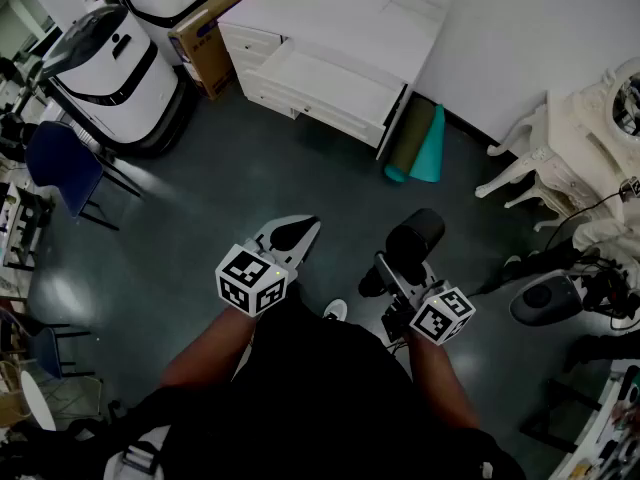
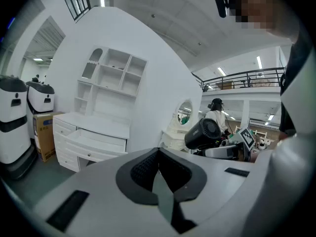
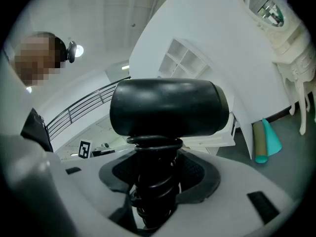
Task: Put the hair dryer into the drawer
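Observation:
My right gripper [image 1: 393,271] is shut on the handle of a black hair dryer [image 1: 415,236], whose cord is wound round the handle. In the right gripper view the hair dryer [image 3: 168,107] stands upright between the pads of the right gripper [image 3: 157,181], barrel crosswise. The left gripper [image 1: 300,231] is held beside it to the left, jaws together and empty; the left gripper [image 2: 160,179] shows nothing between its pads. Ahead, across the dark floor, a white dresser has one drawer [image 1: 325,86] pulled out, and the drawer [image 2: 96,141] looks empty. The hair dryer [image 2: 202,134] also shows at right in the left gripper view.
Two rolled mats [image 1: 420,143], green and teal, lean at the dresser's right end. White robots [image 1: 110,68] and a cardboard box [image 1: 205,38] stand left of it, with a blue chair [image 1: 60,163] nearer. An ornate white vanity [image 1: 580,148] and cabled gear [image 1: 545,298] are at right.

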Motion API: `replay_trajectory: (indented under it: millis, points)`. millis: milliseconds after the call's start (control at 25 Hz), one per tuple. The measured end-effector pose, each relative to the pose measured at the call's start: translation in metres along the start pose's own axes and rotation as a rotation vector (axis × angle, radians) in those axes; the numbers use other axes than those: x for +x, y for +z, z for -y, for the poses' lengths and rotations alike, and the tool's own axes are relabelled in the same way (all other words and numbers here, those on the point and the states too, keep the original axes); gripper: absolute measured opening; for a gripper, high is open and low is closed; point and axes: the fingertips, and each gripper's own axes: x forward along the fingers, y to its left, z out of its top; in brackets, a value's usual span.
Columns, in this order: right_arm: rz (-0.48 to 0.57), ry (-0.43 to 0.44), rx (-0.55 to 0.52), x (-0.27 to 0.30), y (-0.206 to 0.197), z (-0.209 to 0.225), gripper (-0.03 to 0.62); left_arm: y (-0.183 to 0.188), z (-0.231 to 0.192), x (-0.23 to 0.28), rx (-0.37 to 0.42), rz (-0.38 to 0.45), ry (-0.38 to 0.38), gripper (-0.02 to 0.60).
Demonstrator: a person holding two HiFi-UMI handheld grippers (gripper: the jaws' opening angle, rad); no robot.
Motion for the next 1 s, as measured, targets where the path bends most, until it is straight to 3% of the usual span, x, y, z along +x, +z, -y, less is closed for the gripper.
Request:
replay_trajectory:
  millis: [1000]
  points:
    - [-0.019,-0.002,0.023,0.015,0.006,0.002,0.232,0.002,-0.010,0.005,-0.007,-0.019,-0.015,0.009]
